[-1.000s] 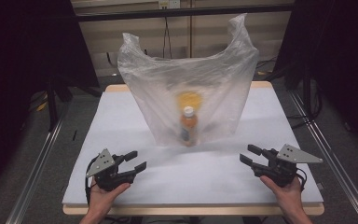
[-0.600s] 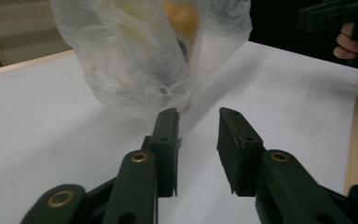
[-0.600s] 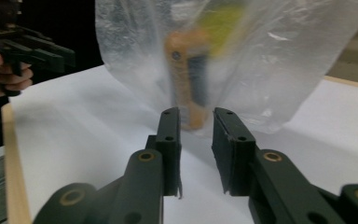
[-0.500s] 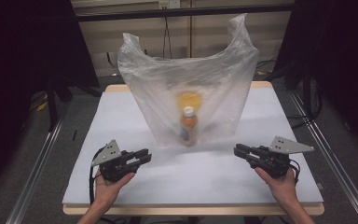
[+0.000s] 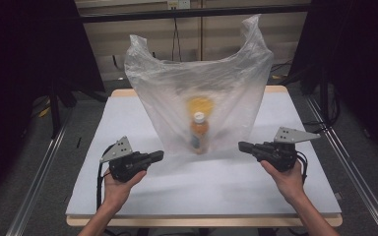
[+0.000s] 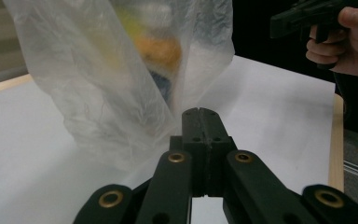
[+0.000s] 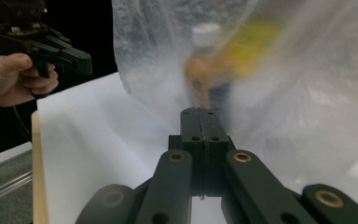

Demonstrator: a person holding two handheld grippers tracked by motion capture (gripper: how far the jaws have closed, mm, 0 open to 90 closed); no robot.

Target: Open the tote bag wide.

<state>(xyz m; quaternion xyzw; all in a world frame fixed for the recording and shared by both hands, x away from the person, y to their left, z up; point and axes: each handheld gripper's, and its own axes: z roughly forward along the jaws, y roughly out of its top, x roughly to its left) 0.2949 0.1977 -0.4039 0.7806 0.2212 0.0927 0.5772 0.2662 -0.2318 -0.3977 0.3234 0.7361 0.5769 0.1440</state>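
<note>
Plastic bag (image 5: 202,93), clear and crinkled, stands upright in the middle of the white table (image 5: 128,123), its two handle loops rising at the top corners; inside it a bottle (image 5: 199,132) with a white cap and orange contents stands upright, with a yellow, blurred thing (image 5: 200,104) just behind it. The left gripper (image 5: 158,156) is held in the person's left hand near the bag's lower left side, pointing toward it, and its jaws have just been closing with nothing between them; in the left gripper view they meet flat against each other, tips close to the bag's lower edge, and whether they touch the film cannot be told. The right gripper (image 5: 242,146) is held in the right hand at the bag's lower right side, also pointing inward; its jaws have likewise just been closing, and in the right gripper view they are pressed together on nothing, aimed at the bottle through the film. Each gripper carries a grey three-cornered plate on top
</note>
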